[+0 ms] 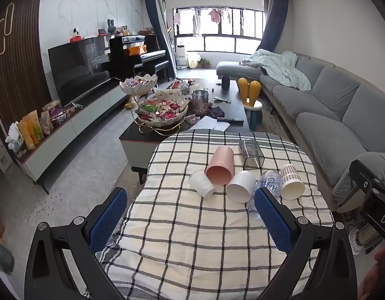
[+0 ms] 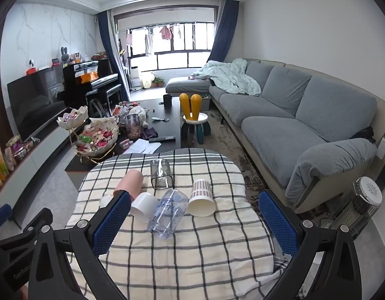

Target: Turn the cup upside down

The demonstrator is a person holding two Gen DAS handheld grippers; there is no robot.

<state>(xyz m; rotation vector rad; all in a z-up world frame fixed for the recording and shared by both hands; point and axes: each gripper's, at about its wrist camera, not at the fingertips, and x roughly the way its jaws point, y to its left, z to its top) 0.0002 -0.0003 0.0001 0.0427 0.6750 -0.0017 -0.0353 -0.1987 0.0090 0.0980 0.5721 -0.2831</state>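
Several cups lie on their sides on a checked cloth (image 1: 192, 237) (image 2: 192, 255): a pink cup (image 1: 220, 165) (image 2: 130, 181), a small white cup (image 1: 201, 183), a white cup (image 1: 241, 186) (image 2: 144, 206), a clear printed cup (image 1: 267, 185) (image 2: 168, 212), a patterned paper cup (image 1: 291, 181) (image 2: 201, 197) and a clear glass (image 1: 250, 153) (image 2: 161, 173). My left gripper (image 1: 190, 220) is open and empty, short of the cups. My right gripper (image 2: 195, 227) is open and empty, with the clear printed cup lying between its fingers' line.
A dark coffee table (image 1: 230, 105) (image 2: 165, 122) with snack bowls stands beyond the cloth. A grey sofa (image 1: 330, 105) (image 2: 292, 115) runs along the right. A TV cabinet (image 1: 67, 120) is on the left. A small heater (image 2: 362, 205) stands at right.
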